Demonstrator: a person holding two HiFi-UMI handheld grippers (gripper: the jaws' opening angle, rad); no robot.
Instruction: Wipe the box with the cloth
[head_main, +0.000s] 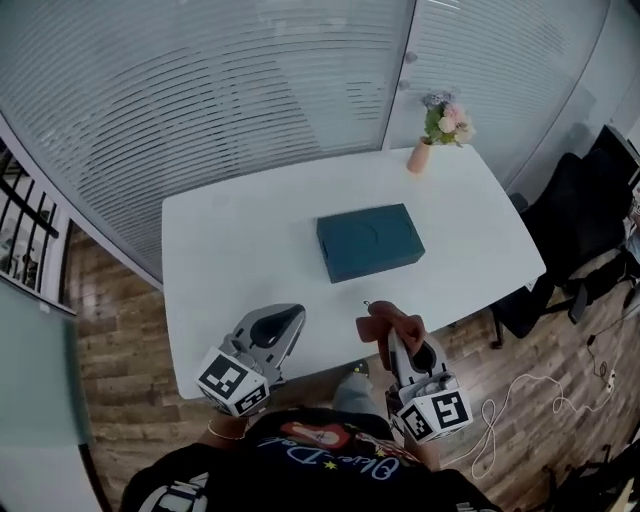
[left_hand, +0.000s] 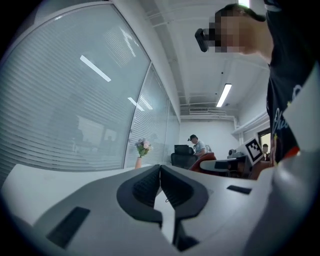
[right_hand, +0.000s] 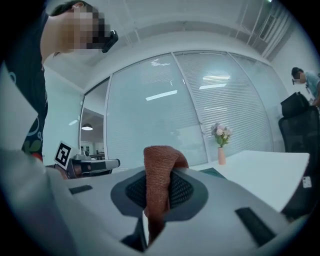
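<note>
Rust-coloured cloth (right_hand: 159, 182) is clamped between the closed jaws of the right gripper (head_main: 398, 335). The left gripper (head_main: 285, 325) is held with its jaws pressed together and nothing between them. The teal box (head_main: 370, 241) lies at the middle of the white table (head_main: 220, 260), ahead of the right gripper and well apart from it, with its long axis set left to right. The right gripper is judged the nearer.

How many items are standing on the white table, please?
2: the teal box near the middle of the table, and the flower vase at its far right corner. Nothing seems hidden.
</note>
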